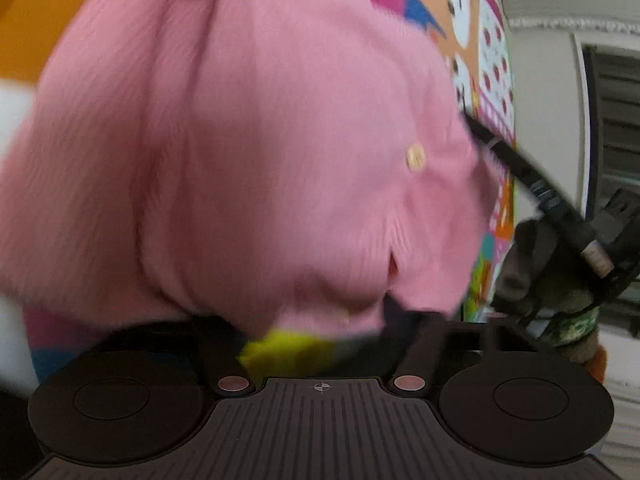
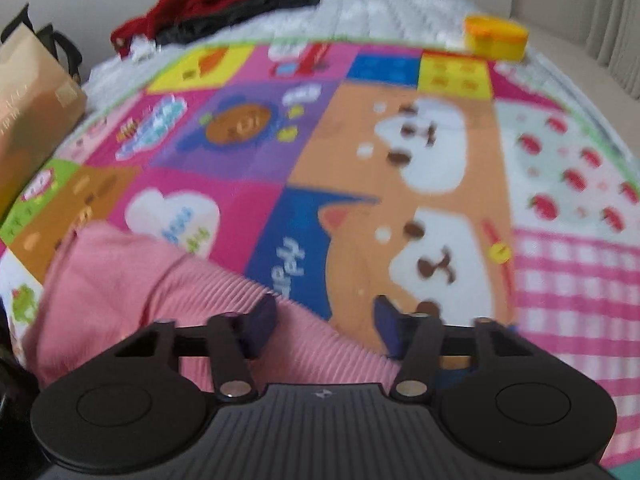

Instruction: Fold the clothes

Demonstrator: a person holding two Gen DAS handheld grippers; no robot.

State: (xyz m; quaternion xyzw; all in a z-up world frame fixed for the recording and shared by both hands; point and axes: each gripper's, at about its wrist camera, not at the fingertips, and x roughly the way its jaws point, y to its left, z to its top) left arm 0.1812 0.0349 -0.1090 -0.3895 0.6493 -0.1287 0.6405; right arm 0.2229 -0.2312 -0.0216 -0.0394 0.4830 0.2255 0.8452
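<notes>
Hanging from left gripper: pink ribbed knit cardigan, jaws hidden, grip unclear. Right gripper jaws spread, empty, over cardigan edge on colourful cartoon play mat. Soft, light, floppy; pinch at hem corners.

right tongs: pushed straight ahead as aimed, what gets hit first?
Likely the pink ribbed garment lying between the open right tongs, then the colourful play mat beyond. Depth is unclear in this blurred fisheye view.

A colourful cartoon play mat is spread over a white quilted surface. A cardboard box is seen far left, plain pale wall behind.
</notes>
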